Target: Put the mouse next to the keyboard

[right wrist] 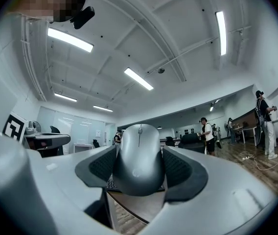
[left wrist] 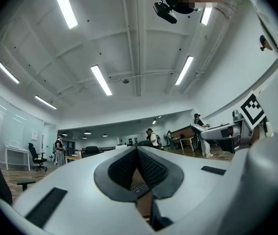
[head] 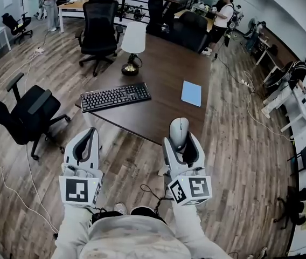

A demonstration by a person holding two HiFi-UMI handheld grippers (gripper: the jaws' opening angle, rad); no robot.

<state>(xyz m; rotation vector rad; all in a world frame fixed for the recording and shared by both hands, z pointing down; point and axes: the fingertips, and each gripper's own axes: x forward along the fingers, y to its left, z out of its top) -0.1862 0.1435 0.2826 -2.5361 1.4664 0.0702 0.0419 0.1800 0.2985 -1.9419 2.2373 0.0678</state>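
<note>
A grey computer mouse (head: 179, 130) is clamped between the jaws of my right gripper (head: 181, 143), held in the air just off the near edge of the dark wooden desk (head: 164, 74). In the right gripper view the mouse (right wrist: 139, 158) fills the space between the black pads. A black keyboard (head: 115, 96) lies on the desk's near left part, well to the left of the mouse. My left gripper (head: 86, 144) hangs over the floor in front of the desk, shut with nothing in it; its pads (left wrist: 151, 170) meet in the left gripper view.
On the desk stand a white-shaded lamp (head: 133, 43) behind the keyboard and a blue notebook (head: 191, 93) to the right. Black office chairs (head: 30, 115) stand left of and behind the desk. Cables (head: 250, 117) run over the wooden floor. People stand at the far tables.
</note>
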